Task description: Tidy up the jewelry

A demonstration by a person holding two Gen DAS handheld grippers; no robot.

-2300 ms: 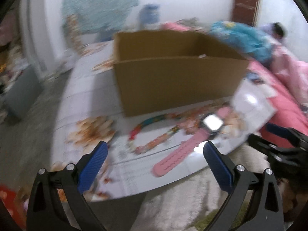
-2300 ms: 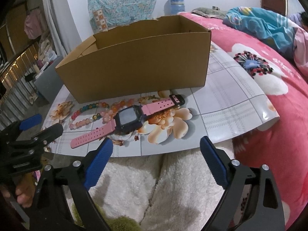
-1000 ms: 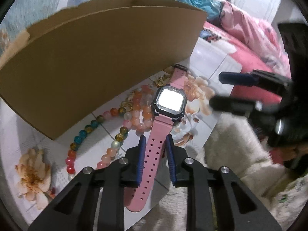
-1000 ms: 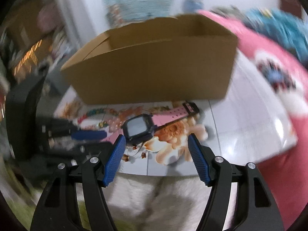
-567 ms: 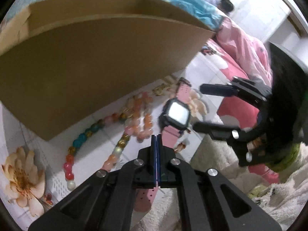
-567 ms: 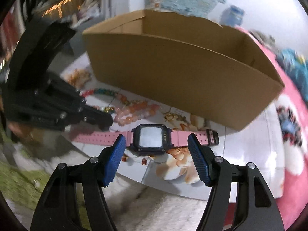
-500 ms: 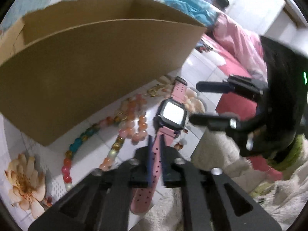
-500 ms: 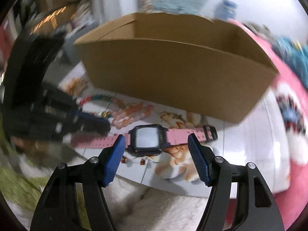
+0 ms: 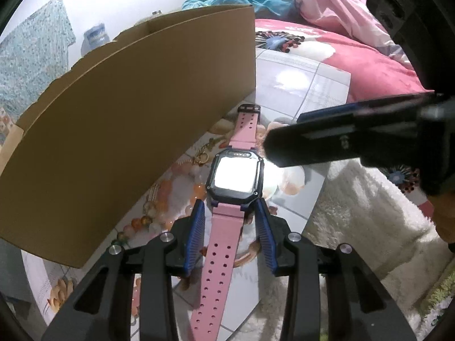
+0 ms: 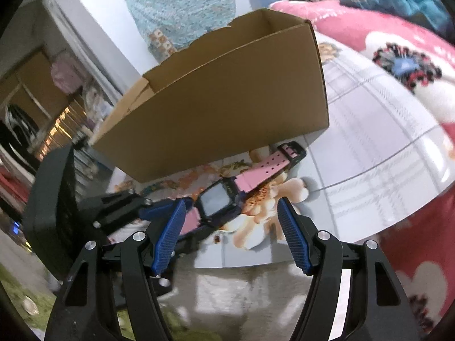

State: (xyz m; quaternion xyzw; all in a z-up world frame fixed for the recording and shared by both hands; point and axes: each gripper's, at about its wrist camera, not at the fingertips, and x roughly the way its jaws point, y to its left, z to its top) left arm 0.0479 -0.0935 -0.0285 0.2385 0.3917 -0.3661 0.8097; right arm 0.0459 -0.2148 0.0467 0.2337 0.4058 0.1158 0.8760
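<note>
A pink-strapped watch (image 9: 234, 177) with a dark square case lies flat on the glossy floral mat, just in front of the cardboard box (image 9: 128, 130). My left gripper (image 9: 229, 218) straddles the near strap right below the case. Its jaws are opening, and a gap shows between each blue pad and the strap. My right gripper (image 10: 230, 213) stands open, and the watch (image 10: 217, 200) lies just beyond its fingertips. In the left wrist view the right gripper (image 9: 284, 132) reaches in from the right, beside the far strap. The left gripper (image 10: 159, 210) shows at the left of the right wrist view.
Beaded bracelets (image 9: 170, 190) and a small gold clasp (image 9: 203, 156) lie between the watch and the box wall. The open-topped box (image 10: 227, 93) stands close behind. A white fluffy rug (image 9: 355, 227) lies under the mat's near edge, with pink bedding (image 9: 355, 65) to the right.
My left gripper, nearly shut around the strap before, has spread its jaws and slid up toward the watch case. My right gripper has rolled and moved closer to the watch.
</note>
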